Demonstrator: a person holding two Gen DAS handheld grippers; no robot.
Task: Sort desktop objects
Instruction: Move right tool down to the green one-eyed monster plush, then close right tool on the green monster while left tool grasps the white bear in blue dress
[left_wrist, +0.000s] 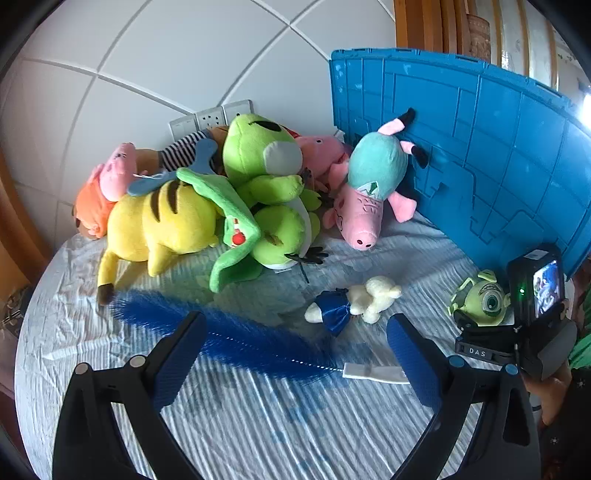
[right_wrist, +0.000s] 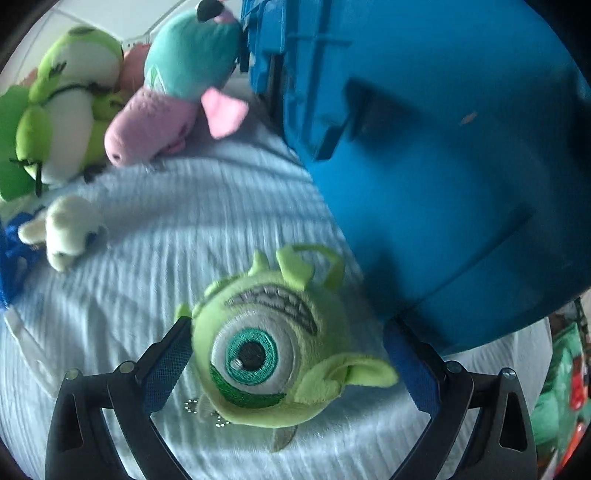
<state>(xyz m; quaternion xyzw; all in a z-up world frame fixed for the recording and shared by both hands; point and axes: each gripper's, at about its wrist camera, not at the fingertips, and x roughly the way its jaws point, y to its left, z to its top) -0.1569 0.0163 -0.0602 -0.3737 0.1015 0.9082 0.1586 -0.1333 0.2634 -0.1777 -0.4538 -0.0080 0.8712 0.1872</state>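
A green one-eyed plush (right_wrist: 266, 350) lies on the white striped cloth (right_wrist: 207, 206) beside the blue crate (right_wrist: 443, 166). My right gripper (right_wrist: 291, 350) stands open around it; the left finger (right_wrist: 170, 358) touches the plush and the right one is apart from it. In the left wrist view my left gripper (left_wrist: 295, 343) is open low over the cloth. A blue bristle brush (left_wrist: 236, 332) with a white handle (left_wrist: 373, 373) lies across between its fingers. Just beyond sits a small white plush in a blue dress (left_wrist: 354, 302). The green one-eyed plush (left_wrist: 484, 301) shows at the right.
A heap of plush toys fills the back: a yellow one (left_wrist: 162, 225), green frogs (left_wrist: 266, 166), a pink pig in teal (left_wrist: 369, 184) leaning on the blue crate (left_wrist: 480, 147). A tiled wall with sockets (left_wrist: 210, 118) stands behind. A person's hand (left_wrist: 554, 387) holds the right gripper.
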